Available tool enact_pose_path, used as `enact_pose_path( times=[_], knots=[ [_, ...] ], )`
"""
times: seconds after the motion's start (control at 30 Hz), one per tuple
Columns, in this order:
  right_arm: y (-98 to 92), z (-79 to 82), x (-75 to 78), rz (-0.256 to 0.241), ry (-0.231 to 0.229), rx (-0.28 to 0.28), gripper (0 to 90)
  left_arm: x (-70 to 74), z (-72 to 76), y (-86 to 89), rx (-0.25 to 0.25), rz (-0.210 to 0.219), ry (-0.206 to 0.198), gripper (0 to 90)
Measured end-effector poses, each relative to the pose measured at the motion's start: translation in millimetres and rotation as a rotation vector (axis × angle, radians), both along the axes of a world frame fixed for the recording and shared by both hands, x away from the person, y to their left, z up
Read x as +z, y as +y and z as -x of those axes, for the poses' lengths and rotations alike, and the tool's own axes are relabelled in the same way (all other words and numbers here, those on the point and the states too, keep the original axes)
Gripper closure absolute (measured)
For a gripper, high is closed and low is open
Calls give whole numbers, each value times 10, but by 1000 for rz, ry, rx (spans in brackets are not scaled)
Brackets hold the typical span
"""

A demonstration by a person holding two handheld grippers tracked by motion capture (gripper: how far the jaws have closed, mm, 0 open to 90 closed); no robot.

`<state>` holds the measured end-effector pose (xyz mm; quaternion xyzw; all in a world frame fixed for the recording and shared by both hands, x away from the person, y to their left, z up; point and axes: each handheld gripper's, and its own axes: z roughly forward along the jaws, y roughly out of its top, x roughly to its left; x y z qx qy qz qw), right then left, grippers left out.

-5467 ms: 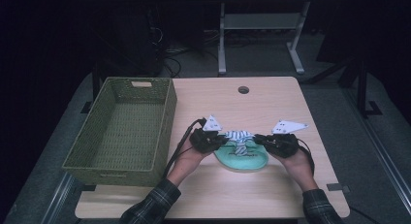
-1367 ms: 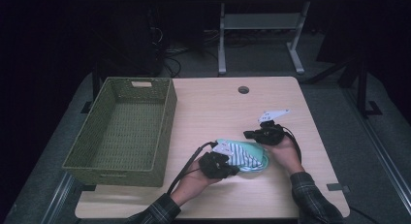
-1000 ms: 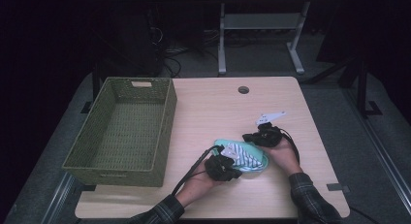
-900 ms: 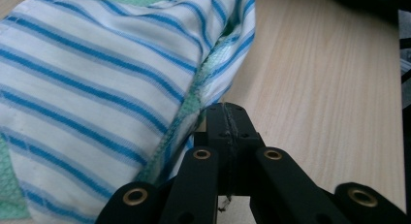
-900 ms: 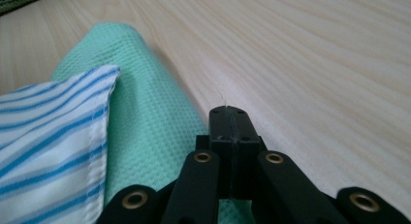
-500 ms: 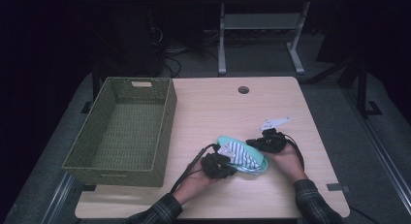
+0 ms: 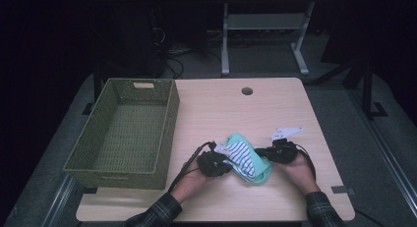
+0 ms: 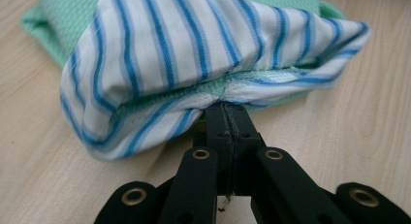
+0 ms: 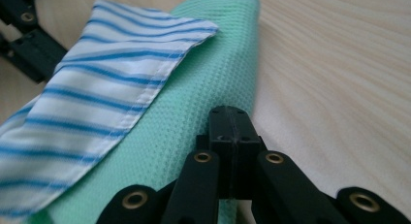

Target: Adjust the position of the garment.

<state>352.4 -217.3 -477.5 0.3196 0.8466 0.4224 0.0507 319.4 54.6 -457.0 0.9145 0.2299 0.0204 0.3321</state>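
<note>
The folded cloth bundle, a blue-striped white cloth layered on a mint-green waffle-weave cloth, lies on the wooden table near its front edge, directly between the two grippers and well to the right of the green wicker basket. The left gripper has its jaws pressed together on the striped cloth's folded edge; the right gripper has its jaws clamped on the green cloth's edge. The bundle's long axis runs roughly from one gripper to the other, so each holds one end; the left gripper is nearer the basket.
</note>
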Motion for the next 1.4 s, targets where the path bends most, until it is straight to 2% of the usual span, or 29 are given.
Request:
enact_pose_path(
  times=[0.13,0.3,0.6,0.7,0.93,0.97,1.0,1.13,1.2,1.4],
  knots=[
    [-8,82,12,-4,-2,8,898,1,-28,31,17,2,-4,883],
    [-7,188,32,-6,-4,26,898,16,-70,81,26,-14,-21,884],
    [16,394,19,8,8,50,897,44,-181,198,74,-3,-41,884],
    [29,454,18,10,3,61,897,39,-198,210,75,-3,-37,884],
    [-41,517,36,8,-20,20,838,88,-175,221,72,2,-41,858],
    [-112,546,55,1,-36,-13,786,119,-151,205,68,-24,-57,816],
    [-141,553,60,-2,-43,-23,763,139,-138,198,60,-32,-63,796],
    [-295,607,80,-10,-72,-97,608,207,-87,178,39,-32,-60,683],
    [-376,629,73,-4,-84,-142,524,255,-63,165,12,-41,-58,621],
    [-541,679,33,5,-84,-206,361,362,-37,145,-37,-14,-45,483]
  ],
)
